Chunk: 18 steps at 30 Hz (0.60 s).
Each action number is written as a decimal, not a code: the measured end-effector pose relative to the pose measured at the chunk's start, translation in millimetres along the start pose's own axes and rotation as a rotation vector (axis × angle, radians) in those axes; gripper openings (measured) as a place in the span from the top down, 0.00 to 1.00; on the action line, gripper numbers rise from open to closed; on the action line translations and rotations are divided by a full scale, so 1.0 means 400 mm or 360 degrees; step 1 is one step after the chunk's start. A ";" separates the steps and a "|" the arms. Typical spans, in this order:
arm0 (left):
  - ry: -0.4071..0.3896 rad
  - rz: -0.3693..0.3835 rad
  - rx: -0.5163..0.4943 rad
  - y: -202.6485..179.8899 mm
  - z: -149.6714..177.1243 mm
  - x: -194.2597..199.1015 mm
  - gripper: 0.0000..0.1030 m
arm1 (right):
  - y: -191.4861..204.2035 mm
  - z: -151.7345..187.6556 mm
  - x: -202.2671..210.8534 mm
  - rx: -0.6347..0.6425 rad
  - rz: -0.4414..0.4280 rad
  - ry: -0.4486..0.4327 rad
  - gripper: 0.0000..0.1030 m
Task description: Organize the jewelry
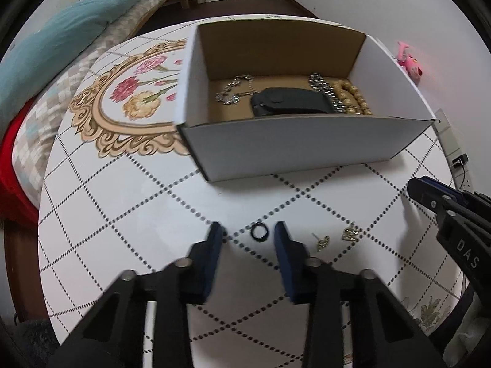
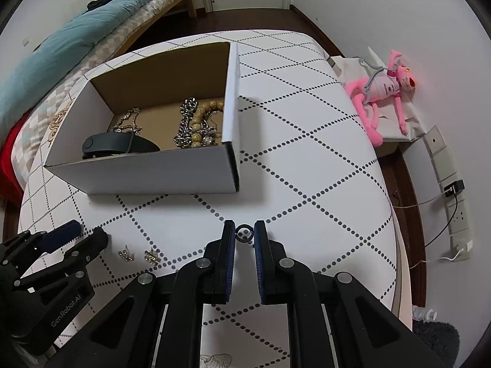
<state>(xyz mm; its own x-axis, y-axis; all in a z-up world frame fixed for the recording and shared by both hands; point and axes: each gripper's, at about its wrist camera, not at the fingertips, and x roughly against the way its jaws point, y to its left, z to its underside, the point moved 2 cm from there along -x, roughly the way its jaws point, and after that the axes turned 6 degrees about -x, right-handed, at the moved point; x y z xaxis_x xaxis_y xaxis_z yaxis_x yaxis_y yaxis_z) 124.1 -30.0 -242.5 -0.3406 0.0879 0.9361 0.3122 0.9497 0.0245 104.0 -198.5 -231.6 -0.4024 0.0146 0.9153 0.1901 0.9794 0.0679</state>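
Observation:
A white cardboard box [image 1: 307, 144] stands on the table, also in the right wrist view [image 2: 147, 171]. It holds silver chains [image 1: 233, 92], a bead bracelet [image 1: 353, 95] and a black band [image 1: 291, 102]. My left gripper [image 1: 248, 233] is open, its fingertips either side of a black ring [image 1: 259, 232] lying on the table. Two gold earrings [image 1: 337, 237] lie just right of it, also in the right wrist view [image 2: 139, 256]. My right gripper [image 2: 245, 234] is shut on a small dark ring [image 2: 244, 233], held at its fingertips above the table.
The round table [image 2: 307, 153] has a white cloth with dotted diamonds and a floral print [image 1: 135, 98]. A bed with a teal blanket [image 1: 61, 30] is at the left. A pink plush toy [image 2: 380, 92] and a power strip [image 2: 451, 184] lie off the right edge.

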 end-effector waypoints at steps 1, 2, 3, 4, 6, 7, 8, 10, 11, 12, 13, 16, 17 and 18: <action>-0.0003 0.0006 -0.0007 -0.004 -0.002 0.000 0.85 | -0.001 0.001 0.000 0.0000 0.0005 0.0000 0.88; -0.0005 0.0017 -0.0012 -0.006 -0.004 0.000 0.90 | -0.006 0.000 -0.002 -0.0003 0.0005 0.0003 0.87; -0.0006 0.0028 -0.0014 -0.008 -0.007 -0.001 0.90 | -0.008 0.000 -0.001 -0.0007 0.0007 0.0002 0.88; -0.0009 0.0034 -0.0012 -0.009 -0.009 -0.001 0.90 | -0.010 0.000 -0.001 -0.0007 0.0010 0.0001 0.87; -0.0017 0.0042 -0.0007 -0.004 -0.014 -0.006 0.90 | -0.011 0.000 0.001 -0.0012 0.0011 0.0001 0.87; -0.0020 0.0048 -0.0003 -0.003 -0.015 -0.007 0.90 | -0.012 0.000 0.003 -0.0013 0.0012 -0.0003 0.87; -0.0024 0.0053 0.0000 -0.003 -0.014 -0.007 0.90 | -0.012 -0.001 0.006 -0.0013 0.0012 -0.0007 0.87; -0.0027 0.0060 0.0005 -0.001 -0.014 -0.005 0.91 | -0.014 -0.003 0.013 -0.0013 0.0008 -0.0015 0.88; -0.0031 0.0066 0.0008 -0.002 -0.012 -0.001 0.91 | -0.013 -0.005 0.018 -0.0015 0.0005 -0.0020 0.87; -0.0038 0.0072 0.0010 -0.002 -0.013 0.004 0.91 | -0.013 -0.007 0.024 -0.0016 0.0001 -0.0026 0.87; -0.0048 0.0079 0.0014 -0.004 -0.014 0.014 0.91 | -0.013 -0.010 0.032 -0.0018 -0.0008 -0.0033 0.87; -0.0112 0.0138 0.0038 0.005 -0.035 0.073 0.91 | -0.010 -0.022 0.073 -0.0031 -0.0060 -0.0063 0.87; -0.0154 0.0168 0.0051 0.009 -0.052 0.106 0.91 | -0.006 -0.031 0.097 -0.0035 -0.0092 -0.0086 0.87; -0.0182 0.0192 0.0063 0.014 -0.069 0.129 0.91 | -0.002 -0.039 0.113 -0.0036 -0.0114 -0.0102 0.87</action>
<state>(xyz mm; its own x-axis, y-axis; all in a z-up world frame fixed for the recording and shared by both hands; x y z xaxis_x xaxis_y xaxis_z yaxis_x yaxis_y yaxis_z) 132.8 -28.6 -184.2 -0.4024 0.2332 0.8853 0.3226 0.9411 -0.1013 99.7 -201.9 -184.1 -0.4721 -0.0419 0.8805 0.1784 0.9737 0.1420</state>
